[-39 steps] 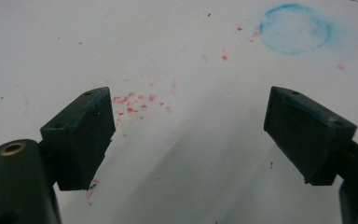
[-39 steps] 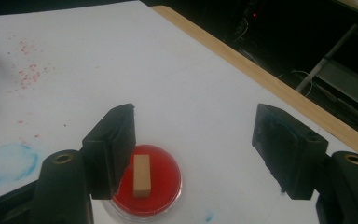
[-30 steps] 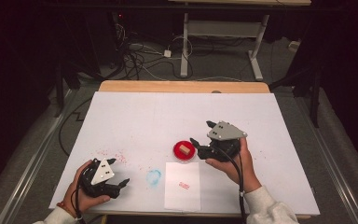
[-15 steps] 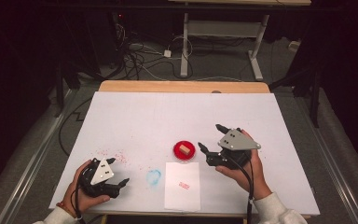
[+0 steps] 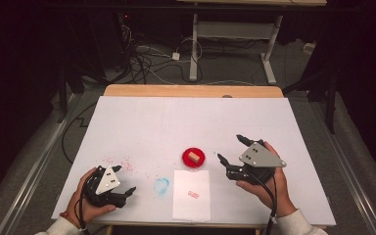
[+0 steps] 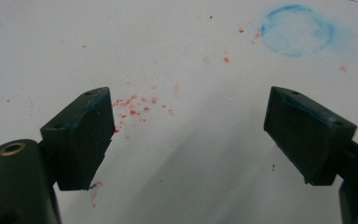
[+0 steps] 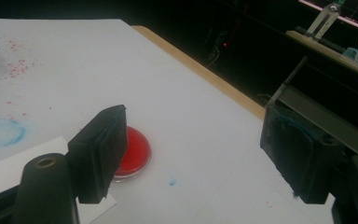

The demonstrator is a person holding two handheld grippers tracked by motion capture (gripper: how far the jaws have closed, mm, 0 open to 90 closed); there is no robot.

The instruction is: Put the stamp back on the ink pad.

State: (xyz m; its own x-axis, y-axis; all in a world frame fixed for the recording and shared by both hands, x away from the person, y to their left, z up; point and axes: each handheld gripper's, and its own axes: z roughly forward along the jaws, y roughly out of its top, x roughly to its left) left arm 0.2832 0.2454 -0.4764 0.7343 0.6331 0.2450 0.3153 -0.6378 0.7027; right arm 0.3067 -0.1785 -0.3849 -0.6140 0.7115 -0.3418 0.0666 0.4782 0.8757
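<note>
- Since the small tan block (image 5: 193, 156) sits on the red ink pad (image 5: 194, 158) and looks like a wooden stamp, I judge it light and stiff, easy to lift but just as easy to tip, so the two side faces are the place to pinch it, low enough to keep it upright.
- The ink pad is a shallow round dish, likely light too, and may slide or lift with the stamp if the ink is tacky; it lies on the white table (image 5: 186, 117), touching or just beyond the far edge of the white paper sheet (image 5: 192, 194), which bears a small red print.
- The right gripper (image 5: 232, 152) hangs just to the right of the pad, its jaws spread wide with nothing between them; in the right gripper view the red pad (image 7: 135, 150) peeks out beside the left jaw, so it is near but not touched.
- The left gripper (image 5: 123, 180) rests low at the near left of the table, jaws likewise wide apart and empty, over scattered red ink specks (image 6: 135, 106), with a blue ring stain (image 6: 297, 30) farther off.
- Both grippers are stained with blue on the pads, so a slightly slippery grip seems possible.
</note>
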